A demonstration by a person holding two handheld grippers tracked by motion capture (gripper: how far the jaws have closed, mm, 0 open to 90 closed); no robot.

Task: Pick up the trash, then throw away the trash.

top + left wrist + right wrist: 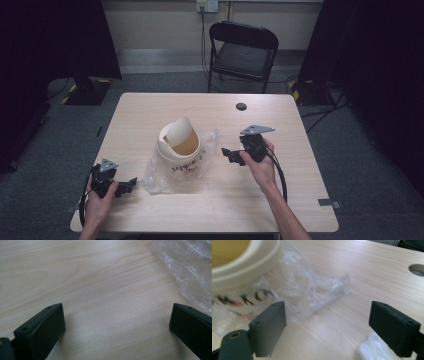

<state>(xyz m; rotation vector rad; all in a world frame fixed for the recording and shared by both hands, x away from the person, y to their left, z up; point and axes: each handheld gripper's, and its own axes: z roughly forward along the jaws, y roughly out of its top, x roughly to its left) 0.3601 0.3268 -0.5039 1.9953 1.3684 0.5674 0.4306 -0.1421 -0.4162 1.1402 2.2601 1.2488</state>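
A cream round tub [180,146] with a swing lid sits in a clear crinkled plastic bag [159,172] at the centre of the pale wooden table [210,205]. The left gripper [131,183] lies at its 8 o'clock and the right gripper [227,154] at its 3 o'clock, both with jaws spread wide, holding nothing.

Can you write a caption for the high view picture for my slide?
Two open grippers, left and right, flank a cream bucket in a clear plastic bag on a wooden table.

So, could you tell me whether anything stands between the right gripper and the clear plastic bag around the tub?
Nothing visible does. The right gripper is open and aimed at the clear plastic bag, with bare table between its fingers and the bag's edge beside the cream tub.
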